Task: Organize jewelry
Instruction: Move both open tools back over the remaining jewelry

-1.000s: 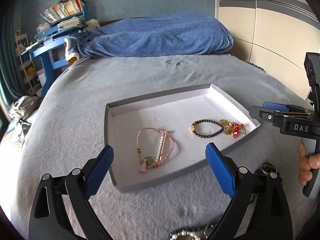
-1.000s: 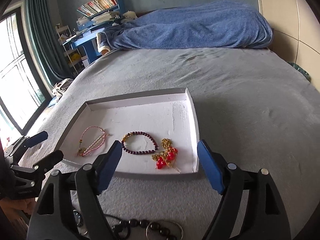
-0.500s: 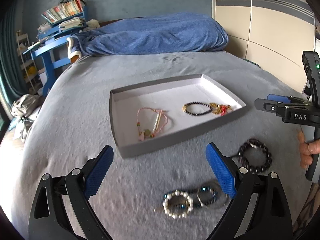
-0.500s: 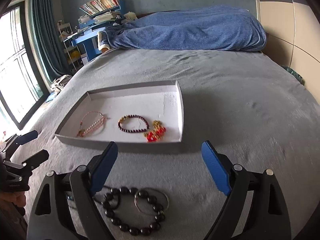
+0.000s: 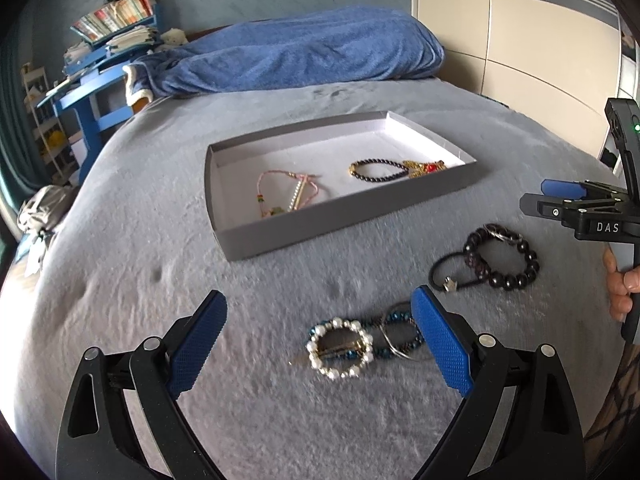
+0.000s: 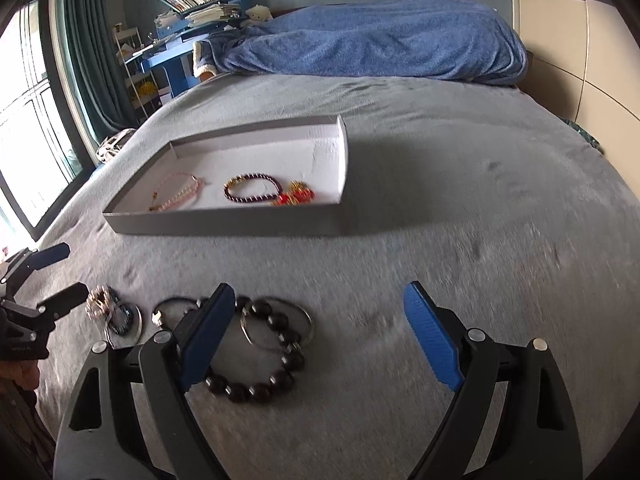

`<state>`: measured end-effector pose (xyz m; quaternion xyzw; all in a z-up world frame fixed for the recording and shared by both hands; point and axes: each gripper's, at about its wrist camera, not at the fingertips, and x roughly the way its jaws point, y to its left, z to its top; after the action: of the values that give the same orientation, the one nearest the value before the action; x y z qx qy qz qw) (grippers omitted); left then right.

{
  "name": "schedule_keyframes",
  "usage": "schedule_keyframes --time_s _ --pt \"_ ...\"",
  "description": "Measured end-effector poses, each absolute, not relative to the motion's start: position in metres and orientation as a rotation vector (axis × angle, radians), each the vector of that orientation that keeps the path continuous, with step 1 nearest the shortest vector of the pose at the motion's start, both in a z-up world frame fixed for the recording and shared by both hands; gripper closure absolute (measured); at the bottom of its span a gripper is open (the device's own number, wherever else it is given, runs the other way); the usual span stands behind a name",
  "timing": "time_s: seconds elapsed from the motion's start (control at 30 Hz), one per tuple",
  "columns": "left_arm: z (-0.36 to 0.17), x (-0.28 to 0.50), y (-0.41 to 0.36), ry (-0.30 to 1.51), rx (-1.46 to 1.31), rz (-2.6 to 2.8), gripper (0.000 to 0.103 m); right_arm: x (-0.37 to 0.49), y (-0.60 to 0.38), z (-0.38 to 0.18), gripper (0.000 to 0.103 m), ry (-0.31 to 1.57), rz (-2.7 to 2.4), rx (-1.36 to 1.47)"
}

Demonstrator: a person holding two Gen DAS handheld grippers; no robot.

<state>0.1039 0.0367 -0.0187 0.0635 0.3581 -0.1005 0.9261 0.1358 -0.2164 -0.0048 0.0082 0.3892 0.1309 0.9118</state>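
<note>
A shallow grey cardboard tray [image 5: 344, 220] with a white floor sits on the grey fleecy bed [image 5: 120, 280], a rumpled blue blanket [image 5: 296, 60] heaped beyond it, and inside lie a pink cord bracelet [image 5: 286, 196], a dark beaded bracelet [image 5: 378, 170] and a red-and-gold charm [image 5: 426, 168]. Nearer, loose on the bed with nothing blocking them, are a pearl ring-shaped piece [image 5: 340, 346] overlapping a blue bead bracelet [image 5: 400, 334], a black hair tie [image 5: 452, 276] and a chunky black bead bracelet [image 6: 260, 360] with a thin metal bangle [image 6: 276, 328] across it. The left hand-held gripper [image 5: 320, 340] is spread wide above the pearl piece, gripping nothing, and the right hand-held gripper [image 6: 320, 336], whose jaws have just been opening, is also wide and empty, its left blue pad in front of the chunky bracelet.
</note>
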Motion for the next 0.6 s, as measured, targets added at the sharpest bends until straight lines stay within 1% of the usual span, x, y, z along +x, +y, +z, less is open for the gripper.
schedule_keyframes --time_s 0.27,0.6 --pt "-0.021 0.099 0.028 0.740 0.139 -0.231 0.010 0.128 -0.229 -0.014 0.018 0.825 0.277 0.036" --pt "-0.025 0.097 0.018 0.748 0.152 -0.275 0.010 0.126 -0.211 -0.020 0.018 0.841 0.338 -0.011"
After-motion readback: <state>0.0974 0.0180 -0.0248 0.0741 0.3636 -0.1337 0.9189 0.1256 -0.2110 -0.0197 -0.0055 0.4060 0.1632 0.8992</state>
